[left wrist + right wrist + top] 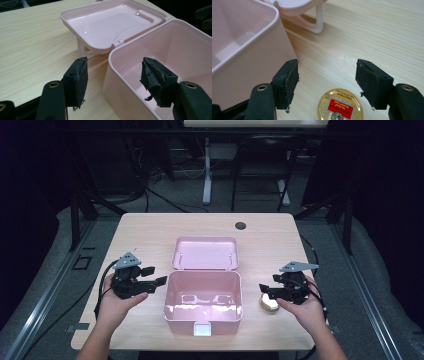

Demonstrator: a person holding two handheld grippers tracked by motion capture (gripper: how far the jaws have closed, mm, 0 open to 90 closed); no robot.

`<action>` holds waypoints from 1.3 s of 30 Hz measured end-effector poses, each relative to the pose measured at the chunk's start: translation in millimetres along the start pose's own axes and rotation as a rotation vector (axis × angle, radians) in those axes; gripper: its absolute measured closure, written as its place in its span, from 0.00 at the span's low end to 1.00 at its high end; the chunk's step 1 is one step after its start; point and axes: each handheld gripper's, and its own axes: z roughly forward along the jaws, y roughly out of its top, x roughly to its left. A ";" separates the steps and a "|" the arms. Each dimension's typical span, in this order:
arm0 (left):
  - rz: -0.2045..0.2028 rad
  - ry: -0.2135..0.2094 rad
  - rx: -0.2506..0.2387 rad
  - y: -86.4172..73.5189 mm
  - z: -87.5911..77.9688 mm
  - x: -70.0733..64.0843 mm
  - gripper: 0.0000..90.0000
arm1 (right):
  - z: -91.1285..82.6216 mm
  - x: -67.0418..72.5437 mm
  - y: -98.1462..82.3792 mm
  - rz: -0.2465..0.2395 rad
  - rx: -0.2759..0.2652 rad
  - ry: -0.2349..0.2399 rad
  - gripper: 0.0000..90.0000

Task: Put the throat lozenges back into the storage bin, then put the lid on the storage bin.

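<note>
A pink plastic box (pixel 168 301) stands open in the middle of the table, its lid (pixel 205 252) laid back behind it. The inside of the box looks bare. My left gripper (pixel 156 275) hovers just left of the box, open and holding nothing. In the left gripper view the jaws (pixel 115 65) frame the box's corner wall (pixel 120 85) without touching it. A round gold tin (pixel 269 303) with a red label lies flat on the table right of the box. My right gripper (pixel 267 285) is open just above it. In the right gripper view the tin (pixel 340 105) sits low between the spread jaws (pixel 327 65), untouched.
The wooden table (pixel 145 232) has a dark round hole (pixel 240 225) near its far edge. A white latch tab (pixel 202 329) sticks out at the box's front. The lid's loop handle (pixel 318 21) hangs behind the box. Desk legs and cables stand beyond the table.
</note>
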 end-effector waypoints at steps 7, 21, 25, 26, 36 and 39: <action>-0.013 -0.014 0.001 1.2 -4.4 1.2 0.42 | 9.0 -6.8 10.4 -0.032 0.103 -0.015 0.35; -0.025 -0.029 -0.013 2.9 -10.9 2.9 0.43 | 27.2 -12.8 24.3 -0.088 0.326 -0.049 0.25; -0.029 -0.033 -0.008 3.1 -9.2 3.5 0.43 | 31.8 -13.4 26.0 -0.080 0.371 -0.046 0.24; -0.030 -0.034 -0.008 3.1 -8.8 3.4 0.42 | 32.9 -13.8 26.4 -0.092 0.380 -0.051 0.24; -0.027 -0.033 -0.003 2.3 -10.1 4.6 0.43 | 41.0 -13.8 29.5 -0.099 0.462 -0.051 0.22; -0.031 -0.037 -0.004 2.8 -11.8 5.1 0.43 | 43.0 -13.7 29.7 -0.095 0.488 -0.052 0.22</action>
